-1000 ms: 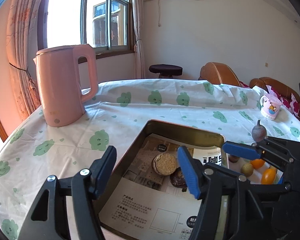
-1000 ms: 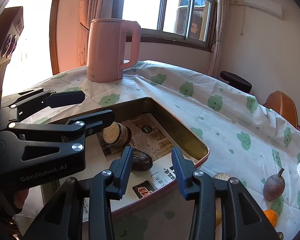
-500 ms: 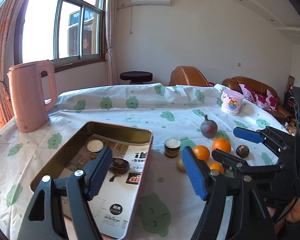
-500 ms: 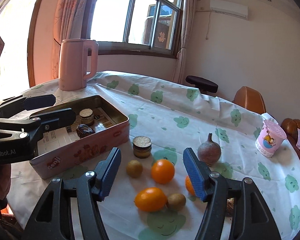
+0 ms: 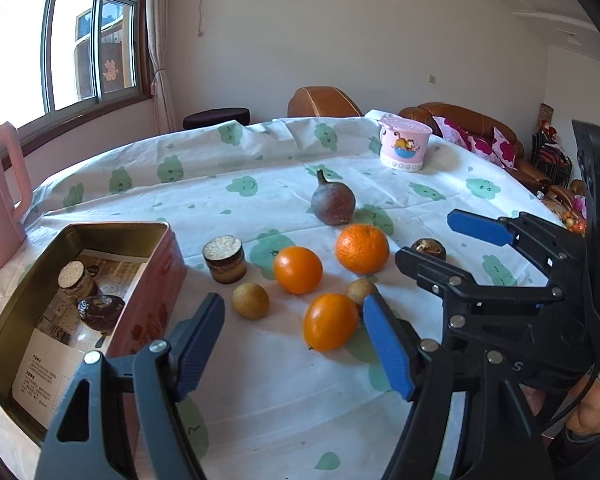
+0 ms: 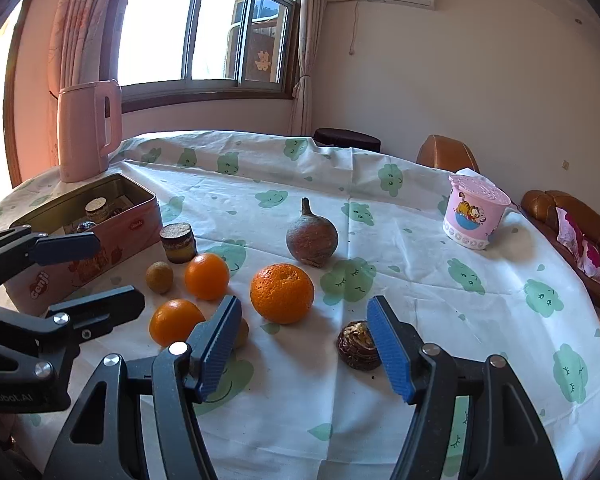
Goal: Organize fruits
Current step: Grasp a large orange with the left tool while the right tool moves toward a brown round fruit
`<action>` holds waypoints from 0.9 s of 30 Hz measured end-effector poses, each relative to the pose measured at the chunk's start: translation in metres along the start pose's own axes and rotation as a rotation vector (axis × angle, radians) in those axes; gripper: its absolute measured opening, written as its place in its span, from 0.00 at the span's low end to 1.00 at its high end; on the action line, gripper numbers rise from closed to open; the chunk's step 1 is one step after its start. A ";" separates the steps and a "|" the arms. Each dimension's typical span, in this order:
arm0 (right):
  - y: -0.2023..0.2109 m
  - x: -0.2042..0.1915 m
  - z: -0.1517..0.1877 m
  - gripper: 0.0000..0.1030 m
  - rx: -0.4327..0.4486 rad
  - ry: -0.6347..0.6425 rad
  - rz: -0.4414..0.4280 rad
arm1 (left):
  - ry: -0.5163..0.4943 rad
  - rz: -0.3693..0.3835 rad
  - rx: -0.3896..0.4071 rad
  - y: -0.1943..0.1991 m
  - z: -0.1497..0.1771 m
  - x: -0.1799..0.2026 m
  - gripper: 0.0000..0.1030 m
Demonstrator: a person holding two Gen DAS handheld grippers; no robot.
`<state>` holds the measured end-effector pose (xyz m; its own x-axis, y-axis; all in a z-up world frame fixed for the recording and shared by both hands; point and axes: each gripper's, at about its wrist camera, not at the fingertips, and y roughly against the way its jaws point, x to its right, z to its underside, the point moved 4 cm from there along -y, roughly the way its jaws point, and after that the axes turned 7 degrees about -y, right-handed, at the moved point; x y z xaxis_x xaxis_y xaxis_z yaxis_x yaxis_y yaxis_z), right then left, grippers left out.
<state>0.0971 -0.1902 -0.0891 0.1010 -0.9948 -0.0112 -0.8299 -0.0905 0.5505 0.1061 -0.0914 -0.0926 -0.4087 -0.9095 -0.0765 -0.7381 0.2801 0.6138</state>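
Three oranges lie on the tablecloth: a large one and two smaller ones. Two small brown fruits lie among them. A dark pear-shaped fruit stands behind. A dark round item lies right of the oranges. The open tin box at the left holds two dark round items. A cork-topped jar stands beside it. My left gripper is open and empty above the near orange. My right gripper is open and empty near the large orange.
A pink kettle stands at the far left of the table. A pink cartoon cup stands at the far right. Brown sofas and a dark stool are beyond the table edge.
Both grippers have swung right, away from the tin box, and now face the loose fruit. Both stayed open and empty.
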 end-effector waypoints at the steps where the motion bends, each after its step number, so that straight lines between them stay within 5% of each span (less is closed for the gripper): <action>1: 0.000 0.001 0.000 0.65 -0.002 -0.001 0.006 | -0.006 0.010 -0.008 -0.003 0.000 0.003 0.70; 6: -0.002 0.011 0.001 0.65 -0.015 -0.050 0.002 | 0.000 0.072 -0.063 -0.017 0.000 0.011 0.65; 13: -0.002 0.017 0.002 0.65 -0.020 -0.085 -0.011 | 0.002 0.143 -0.119 -0.029 0.005 0.019 0.33; 27: -0.018 -0.025 0.003 0.64 -0.101 0.016 -0.089 | 0.100 0.015 -0.004 0.000 0.001 -0.034 0.33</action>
<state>0.1079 -0.1639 -0.1010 0.1818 -0.9820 -0.0507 -0.7577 -0.1728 0.6294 0.1199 -0.0604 -0.0905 -0.3638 -0.9314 0.0109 -0.7305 0.2926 0.6171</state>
